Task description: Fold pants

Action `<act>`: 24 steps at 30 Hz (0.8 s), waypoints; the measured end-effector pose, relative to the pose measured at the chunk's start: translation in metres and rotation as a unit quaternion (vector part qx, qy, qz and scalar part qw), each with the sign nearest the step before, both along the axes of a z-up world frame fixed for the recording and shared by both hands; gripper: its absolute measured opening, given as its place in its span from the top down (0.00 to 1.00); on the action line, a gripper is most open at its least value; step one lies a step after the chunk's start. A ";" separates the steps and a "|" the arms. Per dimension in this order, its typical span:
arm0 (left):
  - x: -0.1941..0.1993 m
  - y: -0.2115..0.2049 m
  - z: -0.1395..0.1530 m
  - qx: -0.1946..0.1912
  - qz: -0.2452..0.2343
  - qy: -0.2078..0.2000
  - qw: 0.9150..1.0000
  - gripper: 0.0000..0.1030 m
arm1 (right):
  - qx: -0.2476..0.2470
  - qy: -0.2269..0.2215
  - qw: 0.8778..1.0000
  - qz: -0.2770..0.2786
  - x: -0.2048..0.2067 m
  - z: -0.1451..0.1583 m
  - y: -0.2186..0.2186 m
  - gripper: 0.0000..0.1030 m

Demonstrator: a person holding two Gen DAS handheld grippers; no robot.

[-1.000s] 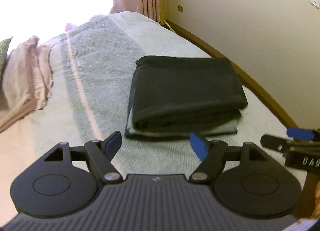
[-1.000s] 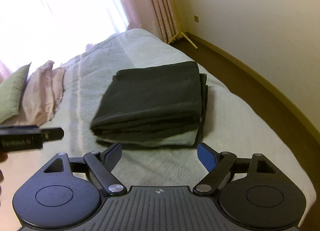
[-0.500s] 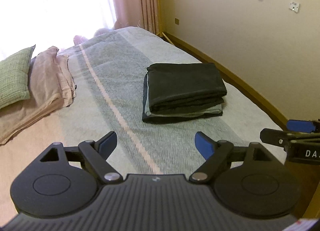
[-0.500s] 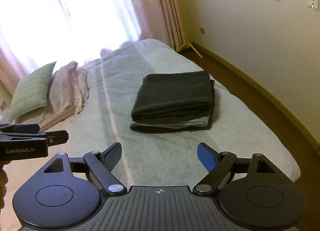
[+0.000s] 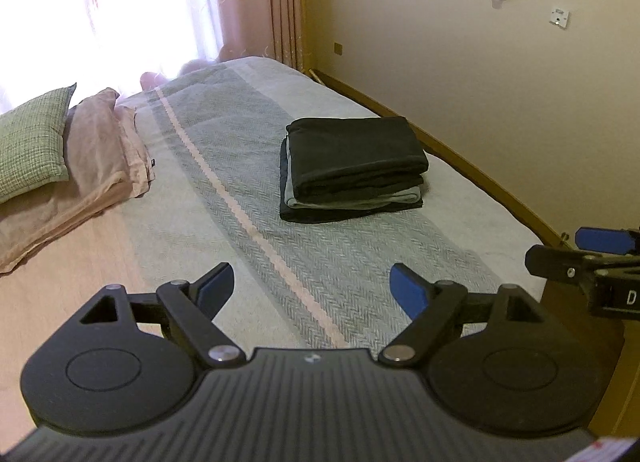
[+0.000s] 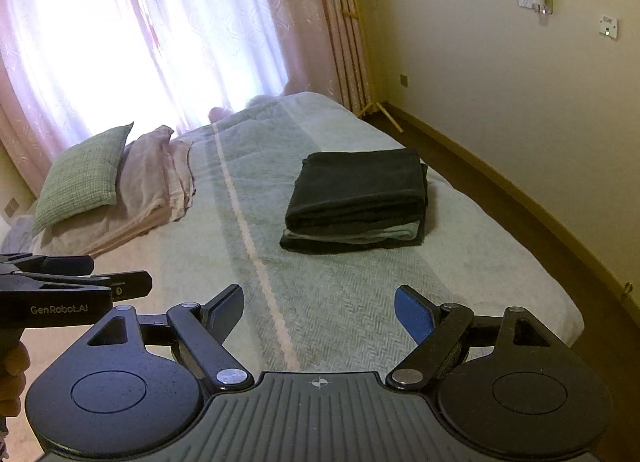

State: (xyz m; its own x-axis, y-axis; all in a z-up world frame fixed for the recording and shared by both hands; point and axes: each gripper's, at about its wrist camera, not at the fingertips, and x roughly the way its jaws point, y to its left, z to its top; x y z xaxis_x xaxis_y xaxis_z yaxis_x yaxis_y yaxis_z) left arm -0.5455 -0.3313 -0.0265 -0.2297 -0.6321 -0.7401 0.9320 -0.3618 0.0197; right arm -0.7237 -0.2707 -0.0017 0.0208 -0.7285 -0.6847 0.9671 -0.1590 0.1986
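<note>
Bed (image 5: 328, 262) with striped grey-green cover beside cream wall (image 5: 460, 61), pink curtains (image 6: 160, 41) over bright window, green cushion (image 6: 84, 177) on pink pillows (image 5: 96, 165), brown floor (image 6: 540, 229).

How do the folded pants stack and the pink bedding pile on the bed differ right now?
The folded pants stack is dark, black and grey, while the pink bedding pile is pale pink. The stack is squared up with neat edges; the pile lies loose and rumpled. The stack has nothing on it; a green pillow leans on the pile. Both rest on the striped bedspread, untouched by either gripper.
</note>
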 end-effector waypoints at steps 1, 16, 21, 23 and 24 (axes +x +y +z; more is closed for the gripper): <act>0.002 0.001 0.000 0.000 -0.001 0.002 1.000 0.20 | 0.001 0.003 1.000 -0.001 0.002 0.000 0.002 0.22; 0.014 0.023 0.005 -0.009 -0.019 0.011 1.000 0.20 | 0.003 0.016 1.000 -0.014 0.020 -0.003 0.019 0.22; 0.013 0.028 0.008 -0.007 -0.022 0.010 1.000 0.20 | 0.007 0.013 1.000 -0.016 0.021 -0.002 0.026 0.22; 0.012 0.029 0.008 -0.006 -0.023 0.009 1.000 0.20 | 0.009 0.013 1.000 -0.015 0.021 -0.001 0.028 0.22; 0.012 0.030 0.009 -0.005 -0.023 0.009 1.000 0.20 | 0.010 0.012 1.000 -0.015 0.021 -0.001 0.028 0.22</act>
